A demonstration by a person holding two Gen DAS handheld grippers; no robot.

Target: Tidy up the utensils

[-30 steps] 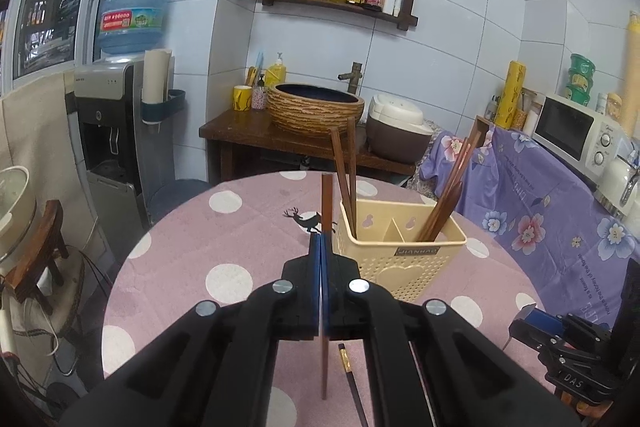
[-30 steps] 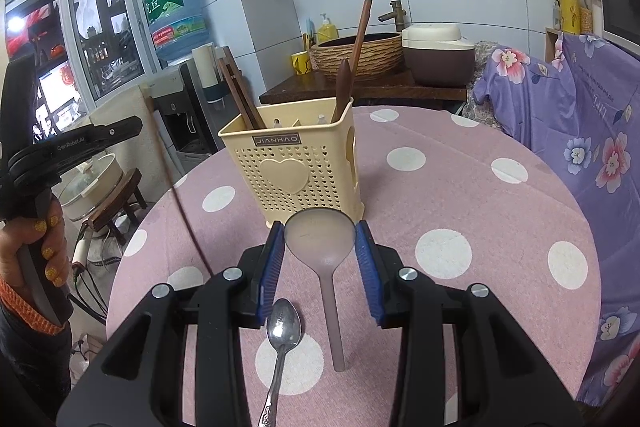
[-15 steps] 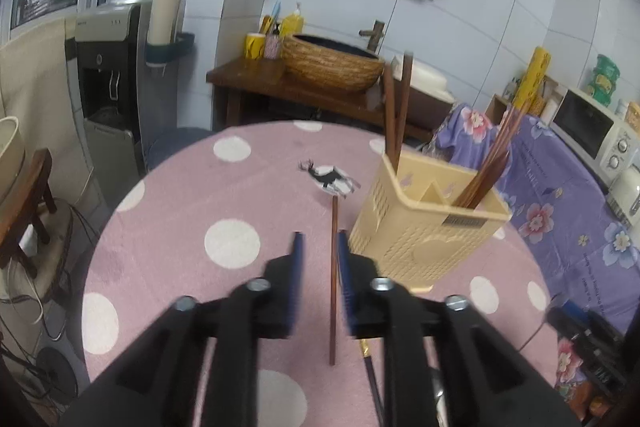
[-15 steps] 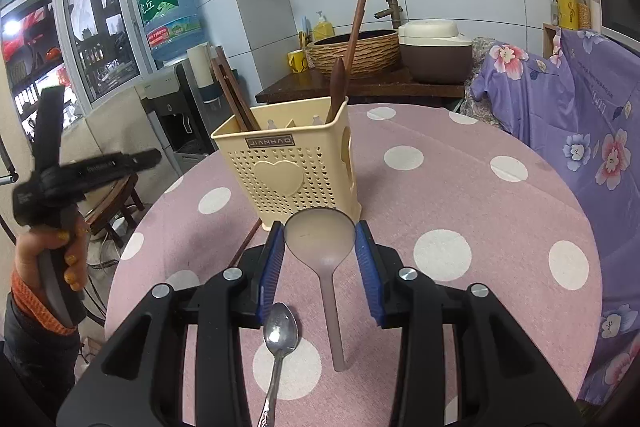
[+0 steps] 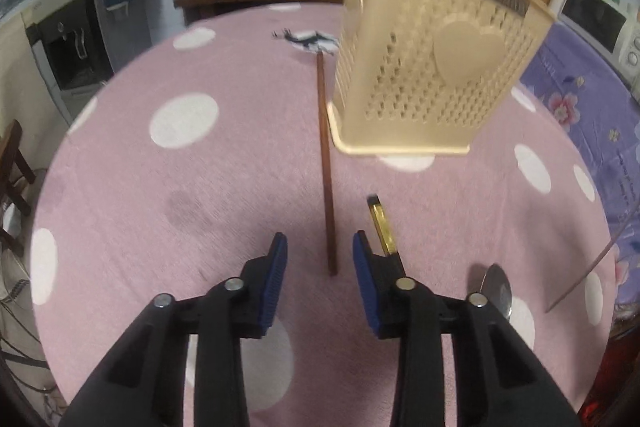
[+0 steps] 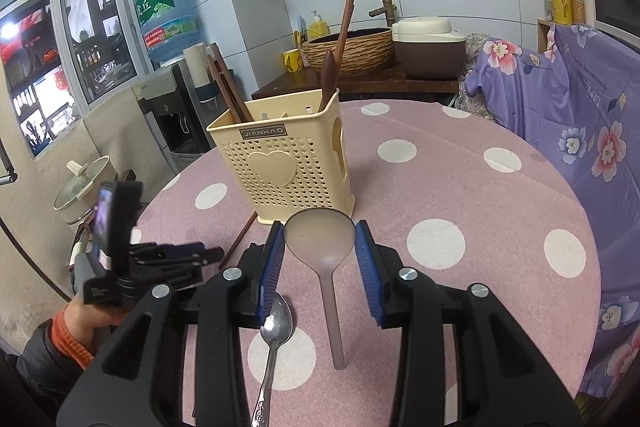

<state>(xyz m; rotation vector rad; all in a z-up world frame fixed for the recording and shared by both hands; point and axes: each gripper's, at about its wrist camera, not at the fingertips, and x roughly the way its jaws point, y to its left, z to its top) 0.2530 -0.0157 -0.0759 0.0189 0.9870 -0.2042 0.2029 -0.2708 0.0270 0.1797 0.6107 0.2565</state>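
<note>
Left gripper (image 5: 320, 263) stood open astride a chopstick (image 5: 325, 163); closing off-centre risked rolling it. Right gripper (image 6: 320, 255) gaped around a ladle (image 6: 320, 241).

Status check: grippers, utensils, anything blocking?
Left gripper open over chopstick. Right gripper open around ladle. Holder upright; spoon nearby.

The left gripper (image 5: 320, 269) hovers low with its jaws spread apart, nothing clamped. The right gripper (image 6: 320, 263) also has its jaws parted wide, gripping nothing.
</note>
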